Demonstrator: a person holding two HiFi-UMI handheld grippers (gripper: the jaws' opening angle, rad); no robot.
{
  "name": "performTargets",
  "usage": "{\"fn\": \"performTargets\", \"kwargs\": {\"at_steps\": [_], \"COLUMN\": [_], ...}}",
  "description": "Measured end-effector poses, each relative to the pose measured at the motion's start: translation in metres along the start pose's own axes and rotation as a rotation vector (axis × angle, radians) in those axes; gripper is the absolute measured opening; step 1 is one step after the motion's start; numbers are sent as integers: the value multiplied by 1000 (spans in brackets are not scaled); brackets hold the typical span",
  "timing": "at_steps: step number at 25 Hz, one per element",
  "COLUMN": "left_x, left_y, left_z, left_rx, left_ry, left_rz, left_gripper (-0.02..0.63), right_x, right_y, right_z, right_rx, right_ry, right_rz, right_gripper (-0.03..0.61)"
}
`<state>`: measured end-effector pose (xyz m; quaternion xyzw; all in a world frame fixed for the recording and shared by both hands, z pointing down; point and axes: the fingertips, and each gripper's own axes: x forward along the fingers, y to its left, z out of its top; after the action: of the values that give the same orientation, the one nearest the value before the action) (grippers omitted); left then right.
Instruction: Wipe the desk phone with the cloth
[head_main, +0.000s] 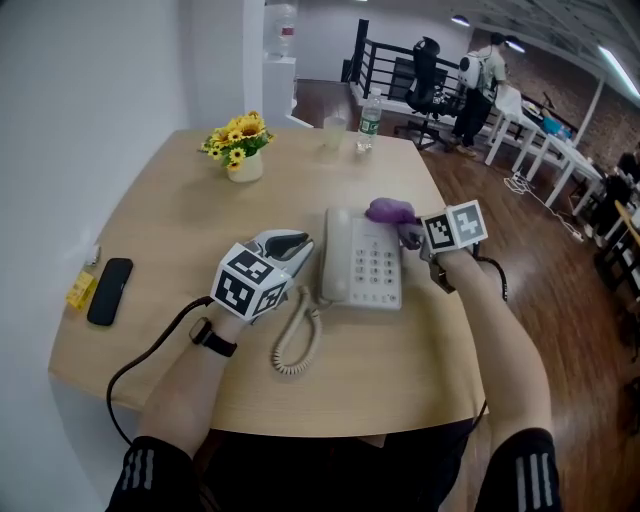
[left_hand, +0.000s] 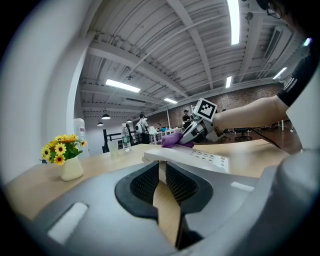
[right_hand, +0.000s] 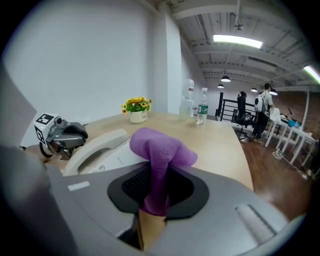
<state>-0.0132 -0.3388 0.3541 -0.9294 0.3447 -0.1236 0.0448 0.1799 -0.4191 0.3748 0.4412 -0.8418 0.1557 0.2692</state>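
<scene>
Wiping at the far end of the desk phone (head_main: 362, 262), mid-table (head_main: 160, 230).

Long axis of the phone running straight away from the person, handset (head_main: 335, 255) down its left side, keypad (head_main: 378, 265) to the right of that. At the phone's far right corner: right gripper (head_main: 410, 236), clamped tight on the purple cloth (head_main: 390, 210), the free bunch of cloth resting on the phone's top edge. Keypad and handset therefore on the person's side of those fingers, so probably a pull back along the long axis next. Just left of the handset: left gripper (head_main: 300, 244), parted by only a narrow slot, gripping nothing; contact with the phone unclear. Only in the right gripper view: cloth pinched between the pads. Only in the left gripper view: bare wood through the slot, phone low ahead.
</scene>
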Motion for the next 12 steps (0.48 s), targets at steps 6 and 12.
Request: {"fn": "performTargets", "kwargs": {"at_steps": [6, 12], "left_x": [0, 2], "left_y": [-1, -3], "left_z": [-1, -3], "left_rx": [-3, -1], "left_ry": [8, 12], "left_rz": [-6, -13], "left_gripper": [37, 37], "right_x": [-21, -48], "right_y": [28, 65], "right_z": [-41, -79], "right_rx": [-25, -124], "right_ry": [14, 29], "right_rz": [81, 139], "right_gripper": [74, 74]}}
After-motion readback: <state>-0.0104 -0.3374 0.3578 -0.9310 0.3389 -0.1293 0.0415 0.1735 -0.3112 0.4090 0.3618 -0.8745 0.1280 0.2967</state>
